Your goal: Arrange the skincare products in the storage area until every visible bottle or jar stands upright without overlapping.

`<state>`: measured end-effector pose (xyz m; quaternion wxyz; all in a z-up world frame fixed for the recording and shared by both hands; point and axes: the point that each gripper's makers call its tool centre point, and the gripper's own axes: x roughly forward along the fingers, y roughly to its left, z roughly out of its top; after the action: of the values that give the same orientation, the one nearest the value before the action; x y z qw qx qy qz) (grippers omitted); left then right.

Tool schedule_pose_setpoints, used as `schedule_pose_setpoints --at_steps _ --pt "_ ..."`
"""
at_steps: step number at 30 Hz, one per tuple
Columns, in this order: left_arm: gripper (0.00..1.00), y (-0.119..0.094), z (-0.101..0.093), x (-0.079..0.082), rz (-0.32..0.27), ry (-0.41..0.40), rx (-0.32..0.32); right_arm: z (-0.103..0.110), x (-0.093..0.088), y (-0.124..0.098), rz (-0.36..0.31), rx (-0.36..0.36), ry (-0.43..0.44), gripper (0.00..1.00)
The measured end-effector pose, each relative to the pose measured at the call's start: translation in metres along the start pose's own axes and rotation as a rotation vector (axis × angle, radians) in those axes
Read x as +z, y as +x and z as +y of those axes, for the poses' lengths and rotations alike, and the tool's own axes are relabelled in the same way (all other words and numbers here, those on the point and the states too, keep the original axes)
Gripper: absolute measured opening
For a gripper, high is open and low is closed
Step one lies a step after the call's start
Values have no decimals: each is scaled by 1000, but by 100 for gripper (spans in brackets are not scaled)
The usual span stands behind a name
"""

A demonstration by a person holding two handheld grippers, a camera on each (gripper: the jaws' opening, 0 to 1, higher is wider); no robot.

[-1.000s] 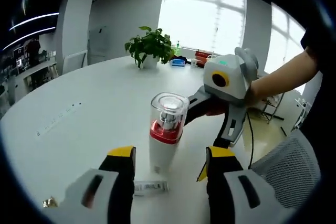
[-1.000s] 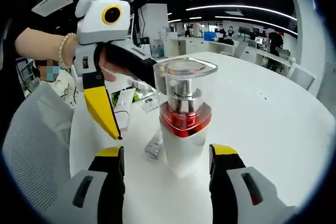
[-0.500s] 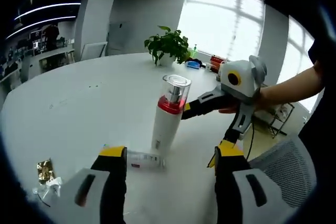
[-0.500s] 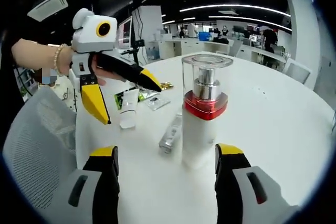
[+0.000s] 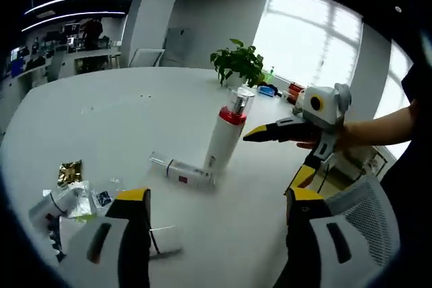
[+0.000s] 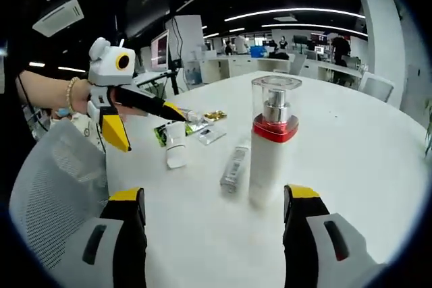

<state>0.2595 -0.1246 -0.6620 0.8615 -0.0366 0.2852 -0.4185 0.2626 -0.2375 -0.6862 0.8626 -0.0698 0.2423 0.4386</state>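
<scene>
Skincare products on a round white table [image 5: 121,112]: a tall white pump bottle with a red collar and clear cap [image 5: 228,130] stands upright near the table's middle; a slim clear-and-white tube [image 5: 182,170] lies on its side just beside the bottle's base, also seen in the right gripper view [image 6: 235,165]; a short white tube [image 6: 175,144] lies near foil sachets [image 6: 214,115]. Left gripper [image 5: 210,217], jaws spread wide and holding nothing, well apart from the bottle [image 6: 271,141]; right gripper [image 6: 212,208] likewise parted and empty. Each gripper appears in the other's view, held by a hand [image 6: 79,95], its yellow-tipped jaws apart. A potted green plant [image 5: 239,65] stands at the table's far edge.
</scene>
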Motion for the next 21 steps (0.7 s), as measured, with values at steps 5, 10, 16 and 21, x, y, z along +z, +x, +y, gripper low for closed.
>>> schedule_pose_setpoints --at_steps 5,10,16,21 --pt "80 -15 5 -9 -8 -57 45 5 -5 -7 -16 -13 44 87" --pt "85 -28 10 -18 -19 -93 78 7 -18 -13 -6 -15 65 88" --pt "88 -44 11 -33 -22 -120 109 19 -23 -21 -19 -11 91 92" --pt "91 -59 11 -45 -14 -121 134 22 -24 -25 -25 -12 99 94"
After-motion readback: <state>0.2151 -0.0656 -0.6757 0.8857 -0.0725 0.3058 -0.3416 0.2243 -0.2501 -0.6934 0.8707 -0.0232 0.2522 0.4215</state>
